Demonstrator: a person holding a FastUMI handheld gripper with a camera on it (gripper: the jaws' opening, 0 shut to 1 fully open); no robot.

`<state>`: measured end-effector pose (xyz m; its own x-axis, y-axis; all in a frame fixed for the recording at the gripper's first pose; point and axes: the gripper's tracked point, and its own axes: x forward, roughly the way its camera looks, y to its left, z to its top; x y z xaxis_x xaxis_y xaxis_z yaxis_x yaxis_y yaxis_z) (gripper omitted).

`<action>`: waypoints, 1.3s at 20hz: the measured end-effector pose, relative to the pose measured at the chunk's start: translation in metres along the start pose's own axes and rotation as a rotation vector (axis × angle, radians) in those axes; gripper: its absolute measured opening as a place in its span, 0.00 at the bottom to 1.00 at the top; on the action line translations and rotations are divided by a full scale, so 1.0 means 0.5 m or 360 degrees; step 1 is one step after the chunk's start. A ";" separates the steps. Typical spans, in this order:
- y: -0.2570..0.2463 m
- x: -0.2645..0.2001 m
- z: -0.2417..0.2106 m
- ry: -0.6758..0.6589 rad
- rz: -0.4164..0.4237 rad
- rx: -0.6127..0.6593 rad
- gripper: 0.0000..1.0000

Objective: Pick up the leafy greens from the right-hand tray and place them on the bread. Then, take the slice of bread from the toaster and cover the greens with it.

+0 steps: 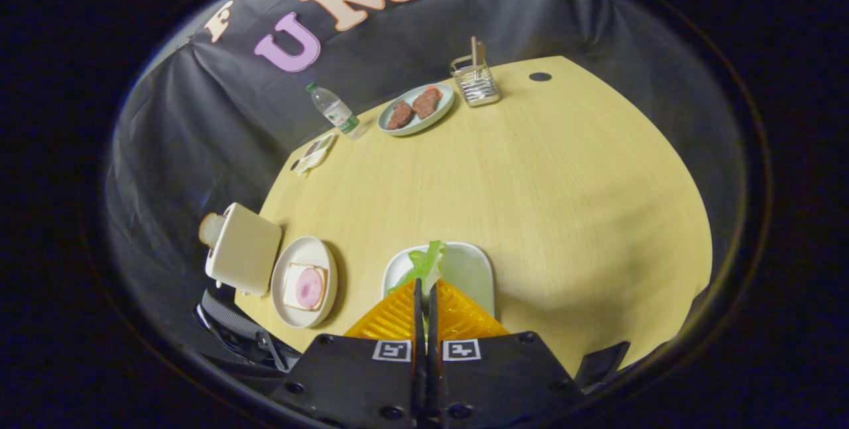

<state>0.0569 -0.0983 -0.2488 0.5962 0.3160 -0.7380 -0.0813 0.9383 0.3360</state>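
Pale wooden bench (504,177), black-draped booth: you have the leafy greens (425,263) pinched and the carry to the bread is next.

Your tool (425,293) has its fingers drawn almost together on the greens, which stick up just ahead of the tips over the right-hand tray (474,270); whether they are clear of the tray yet I cannot tell. By my reading, step one is at the grasp-to-lift point. The target bread (305,287), topped with a pink slice of ham, lies on a round plate (292,263) beside the tray, with the toaster (244,250) touching the plate's far side and a bread slice (211,229) poking out of it. Next, you would lift, swing across to the plate, and let go squarely over the ham without nudging the toaster.
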 end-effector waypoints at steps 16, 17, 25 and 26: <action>0.393 0.003 -0.031 0.0008 0.0438 -0.0046 0.04; 0.422 0.011 -0.041 0.0026 0.0472 -0.0039 0.04; 0.561 0.093 -0.095 0.0141 0.0623 -0.0022 0.03; 0.568 0.104 -0.101 0.0153 0.0628 0.0001 0.03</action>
<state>0.0246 0.1915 -0.2214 0.4418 0.6637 -0.6036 -0.2885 0.7422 0.6049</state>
